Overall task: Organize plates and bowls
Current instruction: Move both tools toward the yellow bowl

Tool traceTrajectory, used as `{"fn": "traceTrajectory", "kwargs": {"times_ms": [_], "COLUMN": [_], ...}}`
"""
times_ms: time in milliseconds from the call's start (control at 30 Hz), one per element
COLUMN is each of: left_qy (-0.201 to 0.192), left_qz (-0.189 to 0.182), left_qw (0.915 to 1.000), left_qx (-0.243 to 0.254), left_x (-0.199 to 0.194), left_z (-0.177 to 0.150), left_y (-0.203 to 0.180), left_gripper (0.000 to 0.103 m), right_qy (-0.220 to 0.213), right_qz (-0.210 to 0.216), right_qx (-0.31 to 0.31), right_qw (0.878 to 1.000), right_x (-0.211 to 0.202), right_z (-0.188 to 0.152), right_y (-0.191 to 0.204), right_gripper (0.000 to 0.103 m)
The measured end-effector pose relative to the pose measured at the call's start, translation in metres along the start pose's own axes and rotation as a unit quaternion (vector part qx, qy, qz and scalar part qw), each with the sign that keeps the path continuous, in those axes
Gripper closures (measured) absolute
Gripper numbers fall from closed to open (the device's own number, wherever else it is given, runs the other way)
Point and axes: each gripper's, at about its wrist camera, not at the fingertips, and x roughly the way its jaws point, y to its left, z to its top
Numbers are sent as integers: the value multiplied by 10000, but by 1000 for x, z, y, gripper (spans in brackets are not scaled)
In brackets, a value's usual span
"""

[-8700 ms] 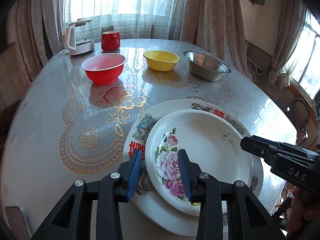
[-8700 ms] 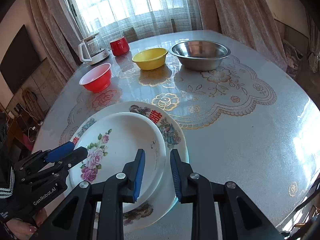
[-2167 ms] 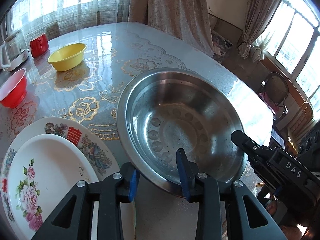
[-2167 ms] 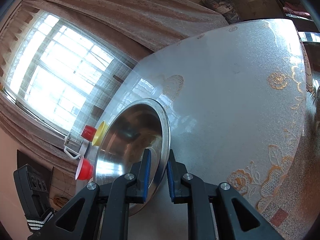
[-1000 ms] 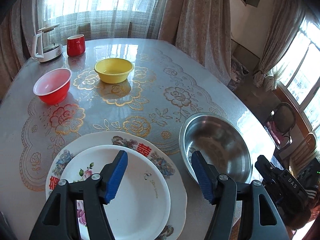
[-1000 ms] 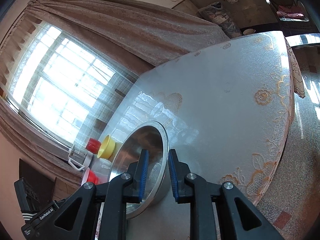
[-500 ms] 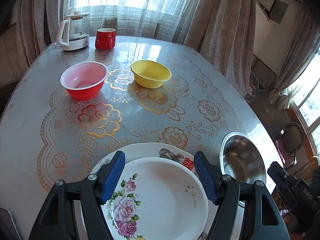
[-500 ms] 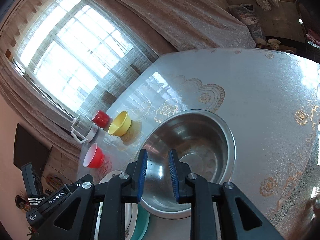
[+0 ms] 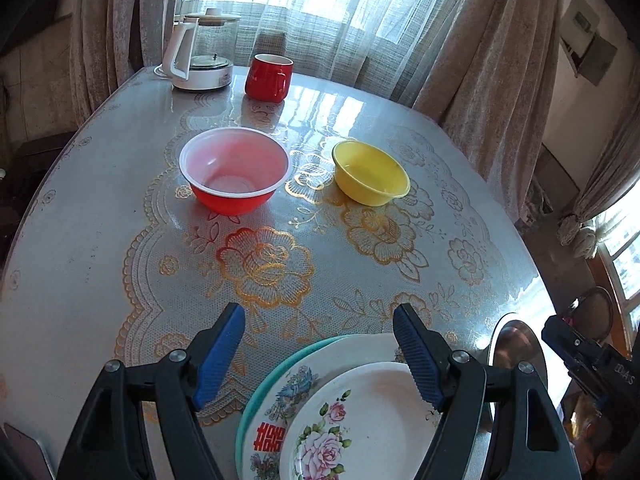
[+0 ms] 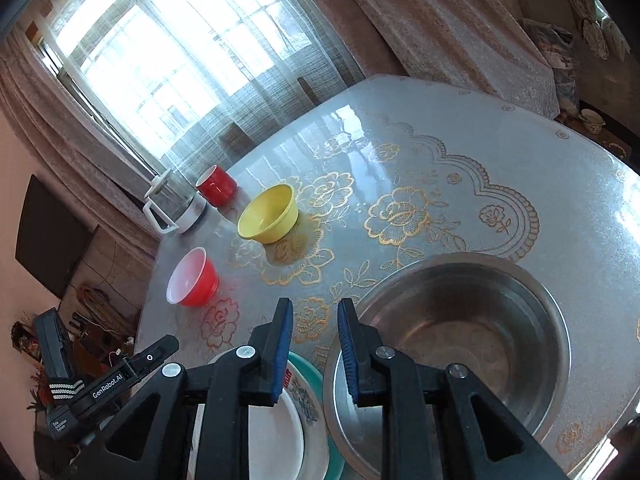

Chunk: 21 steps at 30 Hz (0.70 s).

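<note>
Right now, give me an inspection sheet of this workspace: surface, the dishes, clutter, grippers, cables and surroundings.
Surface: round table under a glossy cover with gold floral print.
Job's things: floral plate stacked on a larger plate at the near edge; steel bowl beside the stack; red bowl and yellow bowl apart, farther back.
Clutter: red mug and kettle at the far edge.
Grippers: left gripper open above the plates, empty; right gripper slightly open at the steel bowl's rim, holding nothing.
Cables: nothing seen on the table.
Surroundings: curtains, bright windows.
</note>
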Motion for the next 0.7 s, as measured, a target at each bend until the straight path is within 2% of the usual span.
{"fn": "traceTrajectory", "kwargs": {"times_ms": [367, 567, 700], "left_qy": [225, 363, 381], "left_qz": [15, -28, 37], "left_qw": [9997, 9993, 9993], "left_qx": [-85, -118, -45], "left_x": [27, 46, 55], "left_z": [27, 45, 56], "left_y": [8, 2, -3], "left_gripper": [24, 24, 24], "right_qy": [915, 1173, 1304], "right_qz": [92, -41, -61], "right_qx": [-310, -397, -182], "right_qw": [9953, 9923, 9913], "right_x": [61, 94, 120], "right_z": [34, 55, 73], "right_y": [35, 46, 47], "right_gripper": [76, 76, 73]}}
